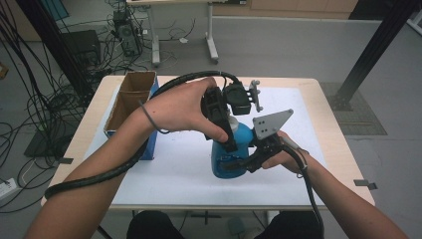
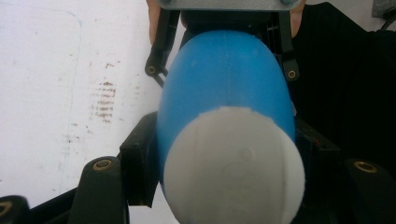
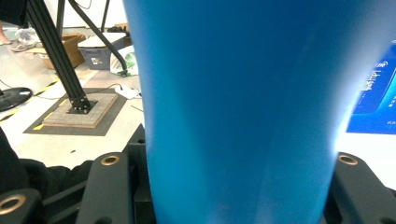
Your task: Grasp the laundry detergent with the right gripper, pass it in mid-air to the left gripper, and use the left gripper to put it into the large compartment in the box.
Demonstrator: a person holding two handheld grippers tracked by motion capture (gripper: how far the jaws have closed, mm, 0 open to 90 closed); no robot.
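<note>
The high view shows a blue plastic bottle with a white rounded cap standing upright on a white sheet spread over a pale wooden table, just right of the frame's centre. The left gripper, a black two-jaw tool held from above by the left hand, is seen reaching down over the bottle's top, its thick black cable looping toward the lower left of the frame. The right gripper, carried by the right hand and topped by a grey three-cornered plate, is pressed against the bottle's lower body from the right side. An open brown cardboard box with blue sides is seen at the upper left of the table, well apart from the bottle.

In the left gripper view, the bottle is seen from above, its white cap low in the frame and held tight between the two black jaws at either side; this gripper is clamped on the bottle near its top. The right gripper's linkage is visible at the top of the frame, against the far side of the bottle, and a stained patch of the white sheet lies at the left.

In the right gripper view, the bottle's blue wall runs from top to bottom of the frame, with the black jaws closed against it on both sides; this gripper is grasping the bottle's body. A black metal frame post on a grey floor mat is seen at the upper left.
</note>
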